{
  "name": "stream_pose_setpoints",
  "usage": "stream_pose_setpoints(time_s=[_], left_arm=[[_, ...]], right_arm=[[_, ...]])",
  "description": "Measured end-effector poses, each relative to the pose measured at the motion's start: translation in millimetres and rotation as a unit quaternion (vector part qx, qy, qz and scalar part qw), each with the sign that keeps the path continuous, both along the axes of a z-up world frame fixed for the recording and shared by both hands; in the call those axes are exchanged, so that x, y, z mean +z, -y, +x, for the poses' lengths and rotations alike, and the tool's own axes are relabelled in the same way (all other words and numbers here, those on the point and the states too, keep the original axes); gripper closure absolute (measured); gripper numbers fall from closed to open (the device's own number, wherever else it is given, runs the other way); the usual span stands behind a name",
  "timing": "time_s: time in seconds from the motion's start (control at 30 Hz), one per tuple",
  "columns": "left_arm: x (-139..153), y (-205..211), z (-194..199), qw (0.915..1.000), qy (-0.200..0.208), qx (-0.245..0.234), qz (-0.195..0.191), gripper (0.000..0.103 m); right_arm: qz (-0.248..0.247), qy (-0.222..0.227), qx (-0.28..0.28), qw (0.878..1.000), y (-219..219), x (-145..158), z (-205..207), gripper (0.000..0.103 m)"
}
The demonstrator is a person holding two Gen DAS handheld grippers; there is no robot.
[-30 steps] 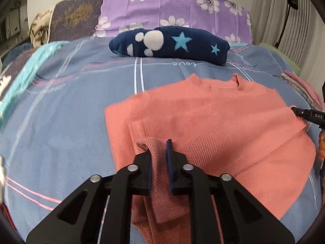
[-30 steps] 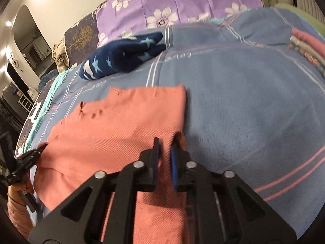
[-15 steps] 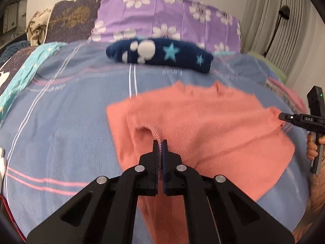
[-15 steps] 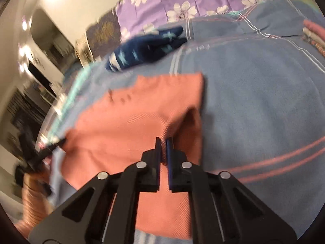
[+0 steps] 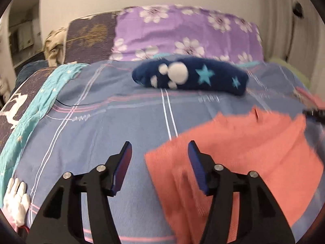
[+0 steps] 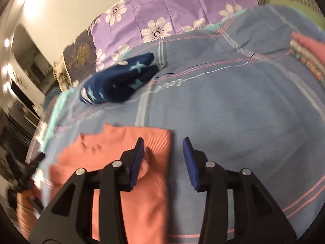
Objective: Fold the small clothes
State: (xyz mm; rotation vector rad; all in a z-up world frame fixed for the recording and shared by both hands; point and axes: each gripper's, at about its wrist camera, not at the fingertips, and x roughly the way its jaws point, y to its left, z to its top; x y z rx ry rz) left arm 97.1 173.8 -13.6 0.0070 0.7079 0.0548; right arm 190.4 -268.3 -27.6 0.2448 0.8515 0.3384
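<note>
Both tongs, left (image 5: pixel 159 152) and right (image 6: pixel 163 149), opening empty over coral shirt (image 5: pixel 243 152) edges, bedspread (image 6: pixel 233 101) beyond.

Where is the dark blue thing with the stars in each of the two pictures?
Left wrist view: the dark blue starry bundle lies at upper centre, beyond the coral top.
Right wrist view: the bundle is at upper left, beyond the coral top.
Shared landmark: the purple flowered pillow behind it.

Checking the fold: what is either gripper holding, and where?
Nothing. Both the left gripper and right gripper are opening, fingers clear of the salmon shirt.
</note>
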Motion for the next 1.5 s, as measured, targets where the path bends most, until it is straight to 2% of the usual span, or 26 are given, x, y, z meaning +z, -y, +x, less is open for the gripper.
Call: stream_pose_setpoints(time_s=[0.1,0.17,0.23,0.33,0.4,0.47,0.5,0.57,0.63,0.67,0.73,0.83,0.87,0.93,1.0,1.07,1.13,1.17,1.2,1.23,1.27,1.5], left_arm=[[-11.7,2.4,-20.4,0.9996,-0.018,-0.014,0.015,0.043],[-16.9,10.7,-35.9,0.9985,-0.022,-0.041,0.029,0.039],[-23.0,23.6,-43.1,0.9955,-0.029,-0.069,0.059,0.032],[-37.8,54.2,-40.8,0.9836,-0.045,-0.124,0.123,0.028],[-43.2,68.7,-37.0,0.9774,-0.045,-0.143,0.150,0.027],[-45.2,80.2,-23.6,0.9712,-0.038,-0.137,0.192,0.024],[-44.8,81.2,-13.2,0.9696,-0.036,-0.128,0.205,0.024],[-40.2,73.5,10.2,0.9719,-0.032,-0.099,0.211,0.024],[-31.0,50.7,38.7,0.9818,-0.032,-0.050,0.180,0.024],[-26.0,40.0,46.8,0.9857,-0.029,-0.029,0.163,0.024],[-15.3,12.7,58.7,0.9943,-0.024,0.009,0.104,0.024],[-9.5,-1.4,54.1,0.9996,-0.017,-0.014,0.017,0.023],[-9.9,-4.6,51.4,0.9991,-0.020,-0.035,-0.016,0.023],[-15.0,-5.3,50.4,0.9957,-0.033,-0.065,-0.057,0.023],[-22.6,0.1,54.2,0.9938,-0.044,-0.076,-0.068,0.024],[-29.6,4.4,59.2,0.9931,-0.053,-0.080,-0.068,0.037],[-37.3,6.3,68.0,0.9908,-0.068,-0.083,-0.082,0.076],[-37.8,7.2,68.1,0.9907,-0.069,-0.082,-0.084,0.085],[-38.4,7.5,70.2,0.9903,-0.068,-0.084,-0.087,0.099],[-37.3,7.2,70.3,0.9900,-0.066,-0.085,-0.091,0.101],[-34.4,7.9,68.1,0.9903,-0.059,-0.085,-0.093,0.101],[12.7,9.2,36.6,0.9922,0.010,-0.099,-0.075,0.102]], right_arm=[[-0.052,0.020,0.025,0.998,2.3,0.1,-16.9,0.060],[-0.086,0.036,0.060,0.994,-4.1,-1.0,-28.5,0.048],[-0.139,0.052,0.107,0.983,-23.9,-4.7,-38.5,0.041],[-0.189,0.060,0.144,0.969,-54.4,-13.6,-36.5,0.037],[-0.198,0.062,0.151,0.966,-67.7,-18.2,-29.1,0.037],[-0.199,0.059,0.144,0.968,-76.4,-21.3,-17.7,0.036],[-0.195,0.057,0.131,0.970,-79.0,-22.0,-6.9,0.037],[-0.182,0.052,0.109,0.976,-78.7,-19.8,7.9,0.037],[-0.145,0.029,0.081,0.986,-70.8,-18.2,29.2,0.038],[-0.121,0.018,0.060,0.991,-62.6,-17.8,38.8,0.043],[-0.085,0.000,0.039,0.996,-49.7,-17.4,47.4,0.051],[-0.043,-0.015,0.041,0.998,-37.5,-19.3,51.5,0.055],[-0.035,-0.019,0.045,0.998,-35.4,-20.2,52.9,0.056],[-0.023,-0.024,0.052,0.998,-33.9,-22.4,54.4,0.056],[-0.009,-0.027,0.055,0.998,-35.4,-23.0,56.3,0.056],[-0.003,-0.029,0.057,0.998,-37.7,-22.1,57.9,0.056],[-0.005,-0.030,0.067,0.997,-43.8,-22.3,57.7,0.057],[-0.007,-0.030,0.070,0.997,-45.2,-22.3,56.4,0.060],[-0.013,-0.028,0.073,0.997,-48.8,-22.3,55.6,0.066],[-0.018,-0.027,0.074,0.997,-50.2,-22.2,54.3,0.085],[-0.023,-0.023,0.073,0.997,-51.0,-21.3,52.2,0.099],[0.012,0.056,0.063,0.996,-42.1,23.2,22.8,0.099]])
